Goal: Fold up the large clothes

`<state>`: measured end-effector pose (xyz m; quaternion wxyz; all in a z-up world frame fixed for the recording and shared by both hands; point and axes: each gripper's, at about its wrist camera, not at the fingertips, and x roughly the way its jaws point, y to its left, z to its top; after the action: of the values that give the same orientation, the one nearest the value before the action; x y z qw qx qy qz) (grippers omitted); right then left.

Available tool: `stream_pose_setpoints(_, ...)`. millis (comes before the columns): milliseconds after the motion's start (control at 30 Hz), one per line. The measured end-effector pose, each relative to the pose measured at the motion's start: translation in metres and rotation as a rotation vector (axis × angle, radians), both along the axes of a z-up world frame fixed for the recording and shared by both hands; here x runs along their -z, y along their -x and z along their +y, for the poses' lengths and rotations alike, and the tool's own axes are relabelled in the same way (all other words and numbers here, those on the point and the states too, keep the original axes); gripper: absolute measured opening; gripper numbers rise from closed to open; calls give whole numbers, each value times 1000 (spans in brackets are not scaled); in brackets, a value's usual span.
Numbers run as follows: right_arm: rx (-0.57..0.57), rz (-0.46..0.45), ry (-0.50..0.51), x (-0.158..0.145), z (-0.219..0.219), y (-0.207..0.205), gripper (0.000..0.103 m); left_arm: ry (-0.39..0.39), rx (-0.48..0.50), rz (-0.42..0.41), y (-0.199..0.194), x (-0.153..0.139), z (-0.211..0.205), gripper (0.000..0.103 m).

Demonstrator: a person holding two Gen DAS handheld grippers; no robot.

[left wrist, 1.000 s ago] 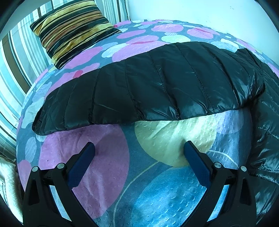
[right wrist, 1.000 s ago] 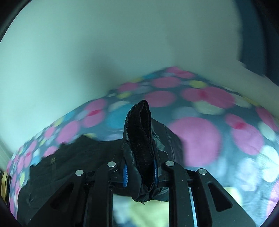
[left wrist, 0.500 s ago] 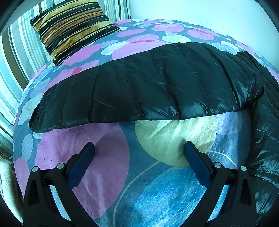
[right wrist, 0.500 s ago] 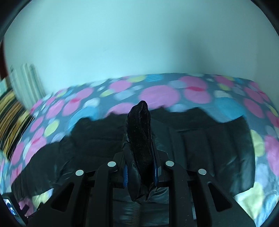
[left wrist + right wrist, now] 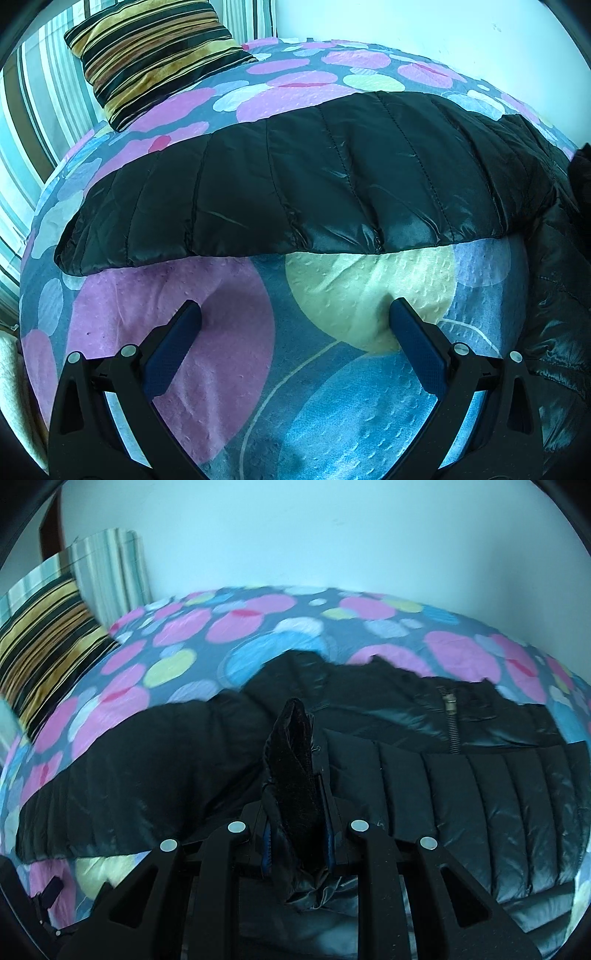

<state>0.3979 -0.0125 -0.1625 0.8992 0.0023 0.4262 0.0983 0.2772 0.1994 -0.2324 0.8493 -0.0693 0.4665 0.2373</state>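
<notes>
Over the bed (image 5: 280, 627), my right hand-held gripper (image 5: 297, 775) clamps the jacket (image 5: 480, 782) cuff — lay it flat across the chest, left hand-held gripper (image 5: 295, 317) wide open, empty.

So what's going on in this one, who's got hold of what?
A person is folding a black puffer jacket spread on a spotted bedspread. The right tongs are shut on a bunched black edge of the jacket, holding it above the rest of the garment. The left tongs are open, holding nothing, with their tips on the bedspread just short of the jacket's near edge. A striped cushion sits at the bed's far corner.
</notes>
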Motion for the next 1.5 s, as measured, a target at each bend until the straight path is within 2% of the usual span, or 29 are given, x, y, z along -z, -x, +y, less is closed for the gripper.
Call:
stream_pose_setpoints(267, -114, 95, 85, 31, 28, -3, 21, -1, 0, 0, 0, 0, 0, 101)
stream_pose_setpoints(433, -134, 78, 99, 26, 29, 1, 28, -1, 0, -2, 1, 1, 0, 101)
stream_pose_setpoints(500, -127, 75, 78, 21, 25, 3, 34, 1, -1, -3, 1, 1, -1, 101)
stream_pose_setpoints(567, -113, 71, 57, 14, 17, 8, 35, 0, -1, -2, 1, 1, -1, 101)
stream_pose_setpoints(700, -94, 37, -5, -12, -15, 28, 36, 0, -1, -2, 1, 2, -1, 101)
stream_pose_setpoints(867, 25, -22, -71, -45, -98, 49, 37, 0, -1, -2, 1, 2, -2, 101)
stream_pose_setpoints(967, 196, -76, -14, -55, -167, 50, 36, -2, 0, -1, 1, 2, -1, 101)
stream_pose_setpoints(1000, 262, -75, 13, -54, -191, 46, 32, -3, 0, -1, 1, 2, -2, 101)
stream_pose_setpoints(1100, 500, -54, 83, -38, -275, 25, 22, -1, 0, -1, 1, 2, -2, 101)
stream_pose_setpoints(1167, 595, -9, 96, -20, -313, 11, 19, -2, 0, 0, 1, 2, -2, 101)
stream_pose_setpoints(1267, 599, 45, 52, 8, -336, -11, 15, -2, 0, -1, 1, 2, -1, 101)
stream_pose_setpoints(1400, 511, 41, 98, 26, -310, -27, 5, -7, 0, 2, 1, 2, -2, 101)
stream_pose_setpoints(1500, 466, 118, 141, 53, -300, -41, 3, -7, 0, 3, 1, 1, -2, 101)
